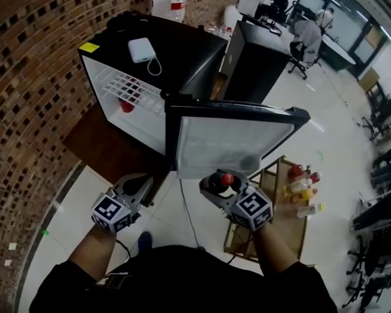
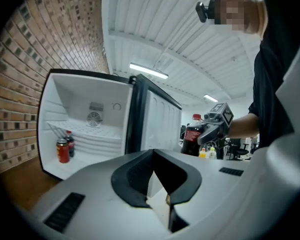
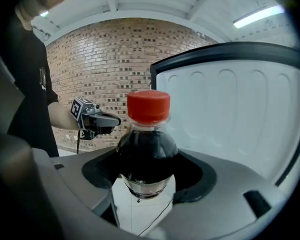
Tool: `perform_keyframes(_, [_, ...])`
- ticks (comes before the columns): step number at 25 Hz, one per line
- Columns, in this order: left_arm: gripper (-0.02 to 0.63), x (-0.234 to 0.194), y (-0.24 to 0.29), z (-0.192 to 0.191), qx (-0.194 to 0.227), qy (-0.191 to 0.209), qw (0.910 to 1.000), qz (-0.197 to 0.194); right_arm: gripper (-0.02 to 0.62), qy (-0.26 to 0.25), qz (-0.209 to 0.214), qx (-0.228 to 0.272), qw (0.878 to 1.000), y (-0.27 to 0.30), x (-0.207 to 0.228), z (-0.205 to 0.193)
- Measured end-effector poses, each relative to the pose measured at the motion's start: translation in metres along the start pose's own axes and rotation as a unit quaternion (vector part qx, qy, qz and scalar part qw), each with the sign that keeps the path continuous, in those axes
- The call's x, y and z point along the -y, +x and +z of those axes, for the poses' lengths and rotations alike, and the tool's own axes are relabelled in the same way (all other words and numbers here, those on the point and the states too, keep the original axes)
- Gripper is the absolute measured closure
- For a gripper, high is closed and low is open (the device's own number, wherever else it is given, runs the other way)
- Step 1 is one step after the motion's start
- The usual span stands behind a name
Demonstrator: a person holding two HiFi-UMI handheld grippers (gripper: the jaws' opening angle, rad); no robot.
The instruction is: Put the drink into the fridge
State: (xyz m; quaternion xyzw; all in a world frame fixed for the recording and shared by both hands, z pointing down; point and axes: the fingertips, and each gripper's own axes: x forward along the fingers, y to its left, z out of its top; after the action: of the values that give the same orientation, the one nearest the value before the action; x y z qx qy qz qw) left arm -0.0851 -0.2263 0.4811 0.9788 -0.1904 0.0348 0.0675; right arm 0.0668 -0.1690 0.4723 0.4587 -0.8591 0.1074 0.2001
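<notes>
Pale floor tiles and a brick wall frame the scene. Nearest, the right gripper has its jaws spread fairly wide and pressed on the shoulder of a dark drink bottle with a red cap, held upright in the air. The left gripper holds nothing, its jaws brought together.

Just beyond, the fridge door stands swung open, between the bottle and the fridge. Inside, low on the left, a red can stands touching or just beside a small dark bottle.

My concern is the route. Carried straight ahead, the bottle would likely strike the door's edge. Its round, smooth shoulder might slip in the pads. Set down carelessly, it could topple the can.

No writing can be read: the bottle shows a red label in the left gripper view, too small to tell. Both gripper cubes carry only square markers.
</notes>
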Motion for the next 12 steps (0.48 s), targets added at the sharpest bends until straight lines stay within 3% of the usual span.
perform_keyframes(6, [0.612,-0.059,-0.065,0.0,0.011,-0.024,0.9983,0.052,0.284,-0.022,0.055,-0.002,0.998,0.089,-0.046,0.041])
perform_keyframes(12, [0.611,-0.108,-0.121,-0.008,0.014,-0.034,0.996,0.081,0.284,-0.033,0.079,-0.014,0.996,0.18,-0.08,0.066])
